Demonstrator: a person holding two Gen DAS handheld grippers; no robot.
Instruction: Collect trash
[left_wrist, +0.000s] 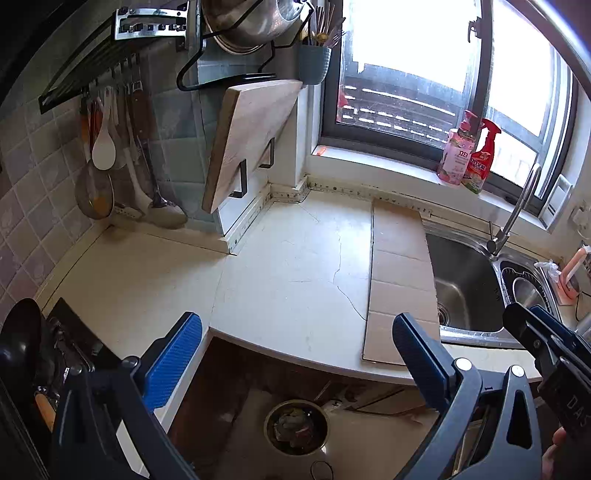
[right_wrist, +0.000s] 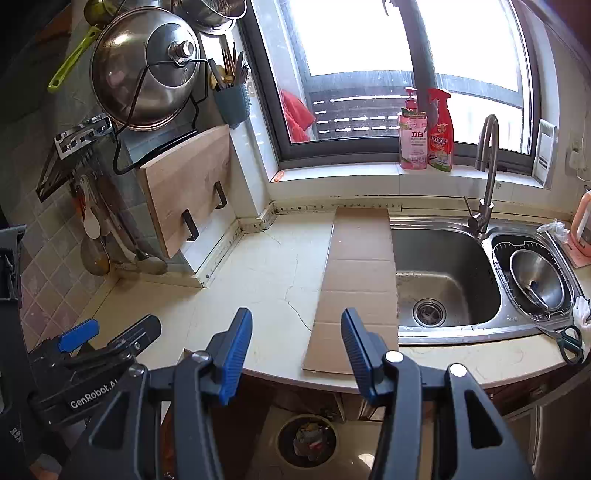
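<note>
1. Kitchen bench (left_wrist: 288, 266), left view: your left gripper (left_wrist: 295, 362) hangs released and empty; the cardboard strip (left_wrist: 400, 273) lies ahead-right, long axis running away from you.
2. Right view: your right gripper (right_wrist: 295, 354) is spread, empty, nearer the strip's front end; trash bin (right_wrist: 306, 441) sits below on the floor.

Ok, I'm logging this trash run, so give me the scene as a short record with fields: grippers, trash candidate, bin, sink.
left hand-held gripper: open, holding nothing
right hand-held gripper: open, holding nothing
trash candidate: flat cardboard strip on the counter, beside the sink, front end at the counter edge
bin: round trash bin on the floor below the counter, already holding scraps
sink: left basin empty; metal bowl in right basin
</note>
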